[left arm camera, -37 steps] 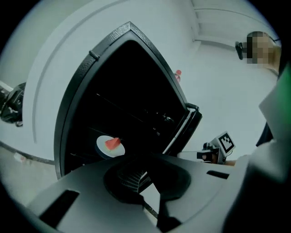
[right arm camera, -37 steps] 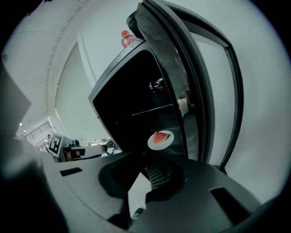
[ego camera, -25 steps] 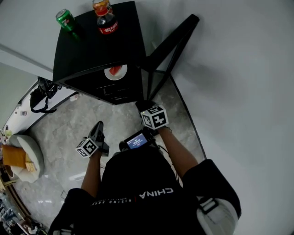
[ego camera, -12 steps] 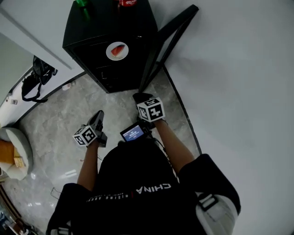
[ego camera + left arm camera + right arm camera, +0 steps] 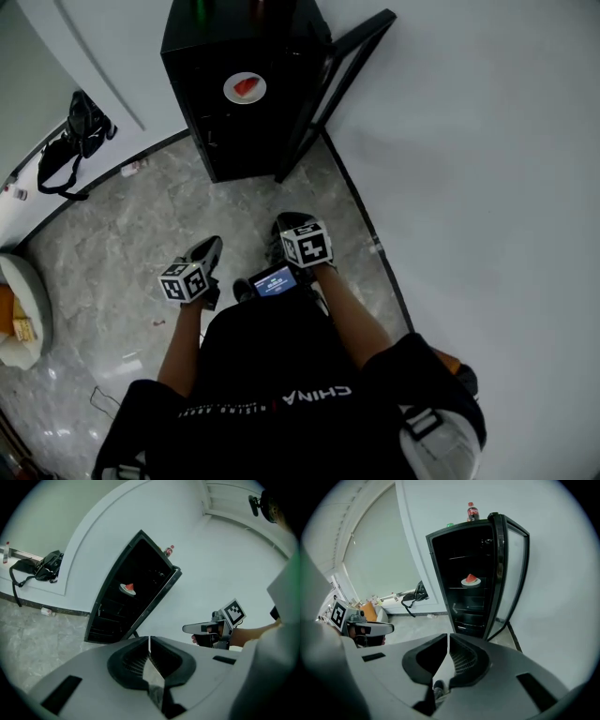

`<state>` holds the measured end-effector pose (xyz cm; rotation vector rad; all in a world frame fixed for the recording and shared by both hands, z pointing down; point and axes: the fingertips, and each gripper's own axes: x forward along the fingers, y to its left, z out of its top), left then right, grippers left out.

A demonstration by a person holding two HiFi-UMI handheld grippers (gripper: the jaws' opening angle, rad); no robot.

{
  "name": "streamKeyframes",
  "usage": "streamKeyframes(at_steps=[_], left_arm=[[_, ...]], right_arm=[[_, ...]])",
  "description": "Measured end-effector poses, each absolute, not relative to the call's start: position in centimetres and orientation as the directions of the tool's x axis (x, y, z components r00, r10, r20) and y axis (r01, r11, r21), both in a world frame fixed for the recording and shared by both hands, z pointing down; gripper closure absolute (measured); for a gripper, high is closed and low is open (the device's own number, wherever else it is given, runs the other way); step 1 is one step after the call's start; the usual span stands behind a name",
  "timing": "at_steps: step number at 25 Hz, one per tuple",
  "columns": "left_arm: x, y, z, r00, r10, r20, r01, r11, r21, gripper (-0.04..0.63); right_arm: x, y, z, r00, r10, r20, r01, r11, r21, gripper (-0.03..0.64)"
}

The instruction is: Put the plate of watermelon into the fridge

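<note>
The black fridge (image 5: 246, 94) stands open, its glass door (image 5: 336, 86) swung out to the right. A white plate of watermelon (image 5: 245, 87) rests on a shelf inside, also visible as the plate (image 5: 470, 581) in the right gripper view and the plate (image 5: 127, 588) in the left gripper view. My left gripper (image 5: 208, 249) and right gripper (image 5: 287, 225) hang over the floor well short of the fridge. Both point towards it, shut and with nothing in them. The left gripper's jaws (image 5: 149, 641) and the right gripper's jaws (image 5: 448, 640) are closed to a thin slit.
A cola bottle (image 5: 473, 512) and a green can (image 5: 450, 525) stand on the fridge top. A black bag (image 5: 67, 141) lies by the left wall. A round seat (image 5: 13, 319) with orange things sits at far left. A white wall (image 5: 487, 187) runs along the right.
Both grippers have drawn back from the fridge, and the fridge now sits farther off and higher in the head view. The plate has stayed on its shelf.
</note>
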<state>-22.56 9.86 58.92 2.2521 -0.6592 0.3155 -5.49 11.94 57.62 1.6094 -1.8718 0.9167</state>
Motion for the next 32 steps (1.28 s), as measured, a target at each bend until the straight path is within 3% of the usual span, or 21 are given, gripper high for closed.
streamKeyframes(at_steps=[10, 17, 24, 32], left_arm=[[-20.0, 13.5, 60.8, 0.814, -0.340, 0.471, -0.571, -0.615, 0.543, 0.574], [-17.4, 10.8, 58.7, 0.786, -0.374, 0.492, -0.605, -0.629, 0.488, 0.578], [-11.8, 10.1, 53.8, 0.855, -0.307, 0.418, -0.491, -0.739, 0.461, 0.580], [-10.4, 8.2, 52.9, 0.778, -0.365, 0.511, -0.577, -0.738, 0.351, 0.580]], right_arm=[[-0.5, 19.1, 58.4, -0.090, -0.587, 0.805, -0.989, -0.046, -0.144, 0.589], [-0.3, 15.0, 56.8, -0.161, -0.607, 0.778, -0.987, 0.104, -0.123, 0.592], [1.1, 11.1, 54.0, -0.254, -0.634, 0.730, -0.966, 0.203, -0.159, 0.599], [1.4, 9.0, 52.2, -0.295, -0.663, 0.687, -0.952, 0.267, -0.151, 0.600]])
